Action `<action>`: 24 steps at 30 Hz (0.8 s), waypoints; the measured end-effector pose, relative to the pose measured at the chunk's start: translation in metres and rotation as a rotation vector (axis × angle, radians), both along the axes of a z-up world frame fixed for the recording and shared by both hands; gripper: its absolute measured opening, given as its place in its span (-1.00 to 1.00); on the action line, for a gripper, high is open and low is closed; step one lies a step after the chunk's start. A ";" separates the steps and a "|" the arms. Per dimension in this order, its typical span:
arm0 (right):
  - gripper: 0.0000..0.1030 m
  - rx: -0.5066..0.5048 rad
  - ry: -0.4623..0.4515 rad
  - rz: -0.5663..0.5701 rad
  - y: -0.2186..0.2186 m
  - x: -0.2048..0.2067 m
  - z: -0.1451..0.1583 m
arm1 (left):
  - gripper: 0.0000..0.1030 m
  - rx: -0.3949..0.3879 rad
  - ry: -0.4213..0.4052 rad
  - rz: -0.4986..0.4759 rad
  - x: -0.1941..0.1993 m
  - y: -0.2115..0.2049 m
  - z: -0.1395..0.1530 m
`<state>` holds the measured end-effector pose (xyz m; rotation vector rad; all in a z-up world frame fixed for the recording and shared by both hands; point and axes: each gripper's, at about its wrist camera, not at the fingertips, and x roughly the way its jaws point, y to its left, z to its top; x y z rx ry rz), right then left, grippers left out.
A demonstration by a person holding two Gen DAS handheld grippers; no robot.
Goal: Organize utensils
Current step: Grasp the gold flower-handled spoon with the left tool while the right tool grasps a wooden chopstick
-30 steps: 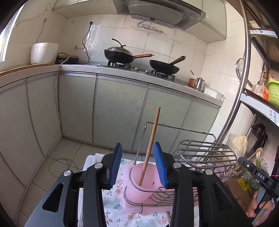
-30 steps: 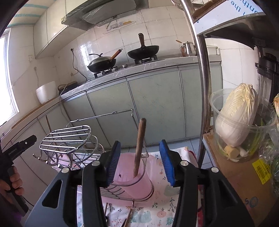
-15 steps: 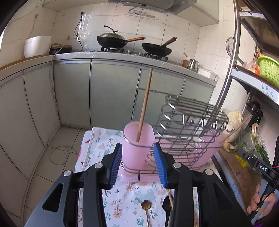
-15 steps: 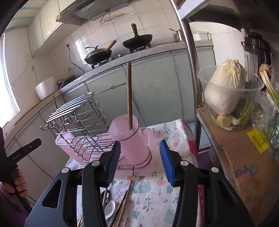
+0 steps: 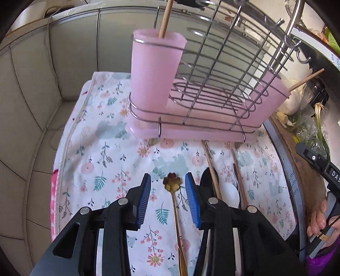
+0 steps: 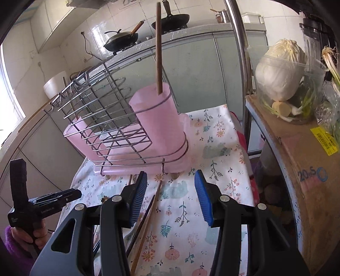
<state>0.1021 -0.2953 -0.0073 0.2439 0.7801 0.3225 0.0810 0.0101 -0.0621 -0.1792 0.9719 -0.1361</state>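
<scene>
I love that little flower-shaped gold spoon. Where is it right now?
In the left wrist view the gold spoon lies on the flowered cloth, in front of the pink rack, its flower bowl between the closing blue pads of the left gripper, untouched.

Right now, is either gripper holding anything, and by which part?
Nothing is held. The left gripper is closing around the gold spoon near its flower-shaped bowl, pads not touching yet. The right gripper is open over the cloth.

Chopstick (image 5: 164, 19) in cup (image 5: 155, 68); spoon (image 5: 173, 191) before rack (image 5: 212, 91).
</scene>
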 end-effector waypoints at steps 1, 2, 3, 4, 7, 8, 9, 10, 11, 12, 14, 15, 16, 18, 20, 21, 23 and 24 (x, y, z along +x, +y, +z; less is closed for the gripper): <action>-0.08 -0.001 0.014 0.007 0.002 0.000 -0.003 | -0.37 0.002 0.020 -0.008 0.001 -0.003 -0.005; -0.08 0.001 0.034 0.019 0.004 0.001 -0.007 | -0.40 0.005 0.040 -0.018 0.002 -0.005 -0.011; -0.08 0.001 0.050 0.028 0.006 0.002 -0.011 | -0.47 0.010 0.058 -0.025 0.004 -0.008 -0.015; -0.08 0.000 0.066 0.037 0.008 0.003 -0.014 | -0.50 0.015 0.077 -0.029 0.006 -0.010 -0.020; -0.09 0.009 0.117 0.062 0.014 0.006 -0.024 | -0.56 0.026 0.129 -0.037 0.009 -0.016 -0.033; -0.12 0.012 0.136 0.066 0.016 0.007 -0.028 | -0.57 0.029 0.142 -0.038 0.011 -0.017 -0.036; -0.21 0.016 0.159 0.070 0.018 0.010 -0.032 | -0.58 0.031 0.155 -0.041 0.012 -0.019 -0.039; -0.26 0.023 0.180 0.076 0.020 0.013 -0.036 | -0.58 0.034 0.164 -0.041 0.013 -0.020 -0.042; -0.33 0.033 0.206 0.082 0.022 0.016 -0.041 | -0.58 0.037 0.171 -0.040 0.014 -0.021 -0.045; -0.36 0.037 0.223 0.083 0.024 0.018 -0.045 | -0.58 0.037 0.178 -0.042 0.016 -0.022 -0.046; -0.41 0.044 0.256 0.090 0.029 0.023 -0.053 | -0.58 0.044 0.187 -0.046 0.018 -0.025 -0.049; -0.44 0.048 0.267 0.092 0.030 0.025 -0.056 | -0.60 0.051 0.186 -0.047 0.020 -0.026 -0.050; -0.44 0.049 0.280 0.094 0.033 0.027 -0.058 | -0.61 0.059 0.184 -0.048 0.020 -0.027 -0.051; -0.47 0.043 0.296 0.094 0.037 0.031 -0.063 | -0.80 0.081 0.178 -0.047 0.023 -0.027 -0.052; -0.48 0.043 0.310 0.096 0.041 0.035 -0.067 | -0.91 0.085 0.173 -0.042 0.024 -0.025 -0.053; -0.48 0.043 0.316 0.095 0.042 0.037 -0.069 | -0.92 0.072 0.173 -0.039 0.026 -0.024 -0.053; -0.48 0.043 0.327 0.095 0.045 0.041 -0.072 | -0.95 0.054 0.168 -0.032 0.025 -0.020 -0.052; -0.48 0.043 0.332 0.095 0.046 0.043 -0.073 | -0.95 0.054 0.163 -0.029 0.025 -0.017 -0.051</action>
